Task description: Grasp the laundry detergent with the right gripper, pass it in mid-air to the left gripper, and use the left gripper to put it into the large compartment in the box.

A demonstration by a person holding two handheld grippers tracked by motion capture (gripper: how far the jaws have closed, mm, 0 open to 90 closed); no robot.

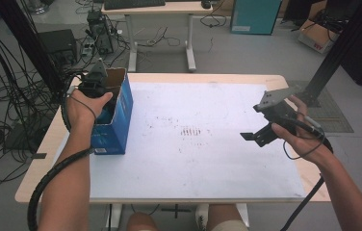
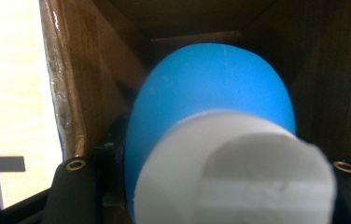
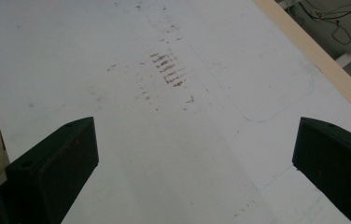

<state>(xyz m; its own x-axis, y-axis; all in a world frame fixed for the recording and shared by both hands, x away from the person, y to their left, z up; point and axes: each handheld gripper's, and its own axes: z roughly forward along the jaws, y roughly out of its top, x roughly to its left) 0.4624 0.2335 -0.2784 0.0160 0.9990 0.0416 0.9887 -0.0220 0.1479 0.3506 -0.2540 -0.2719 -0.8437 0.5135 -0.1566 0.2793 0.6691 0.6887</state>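
Note:
A blue cardboard box [image 1: 120, 120], open at the top, stands on the left of the white mat [image 1: 208, 163]. My left gripper [image 1: 94, 82] reaches down into it, held by the person's left hand. In the left gripper view its jaws sit either side of a round blue object with a white end [image 2: 211, 107], deep between the brown inner walls [image 2: 94, 88] of the box. My right gripper [image 1: 253, 122] hovers over the mat's right side. Its jaws stand wide apart with nothing between them, above bare mat [image 3: 164, 149].
Brown smudges [image 1: 191, 131] mark the mat's middle. The wooden table [image 1: 42, 144] shows past the mat's edges. Beyond the table lie floor cables, another desk [image 1: 160, 9] and boxes. A black frame post [image 1: 335, 53] rises at the back right.

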